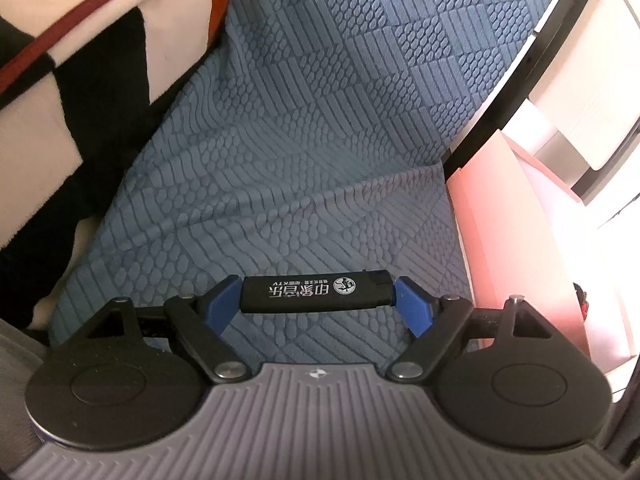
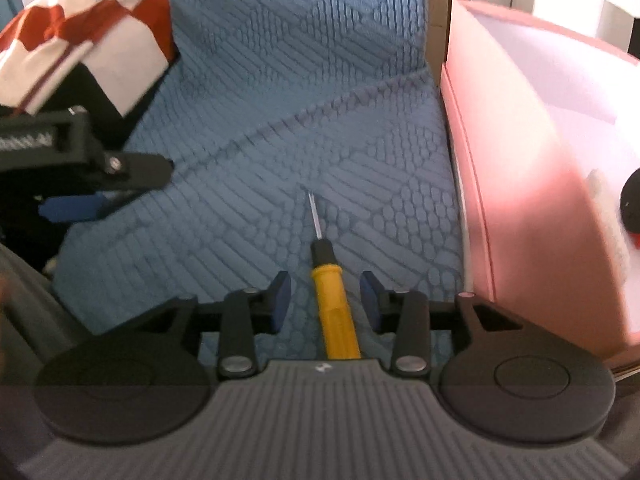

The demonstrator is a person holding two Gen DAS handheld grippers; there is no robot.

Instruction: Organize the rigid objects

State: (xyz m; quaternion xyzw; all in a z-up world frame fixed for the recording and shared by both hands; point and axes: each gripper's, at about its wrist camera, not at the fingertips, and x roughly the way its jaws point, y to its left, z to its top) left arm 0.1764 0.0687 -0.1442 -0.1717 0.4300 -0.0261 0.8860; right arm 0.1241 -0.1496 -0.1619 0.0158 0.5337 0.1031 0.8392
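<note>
1. Blue textured sofa cover (image 1: 304,128) – soft, creased and sloping; anything let go on it could roll or slide into the fold. No writing on it.
2. Pink box (image 2: 516,184) stands just right of the seat and is presumably where the objects go. A dark round item already lies inside; what it is cannot be told.
3. Left gripper (image 1: 316,292) is clamped on a black lighter (image 1: 316,290), held end to end across the blue pads. Risk – so lengthwise a grip could let the lighter pivot or pop out.
4. Right gripper (image 2: 324,300) stands part-open, pads either side of the yellow screwdriver (image 2: 334,304) without touching it; the tool lies on the cover, tip pointing away. Risk – closing off-centre could nudge the round handle aside.
5. Writing: the lighter carries white Chinese characters, a round logo and "KTV", seen upside down; the smaller print is illegible.
</note>
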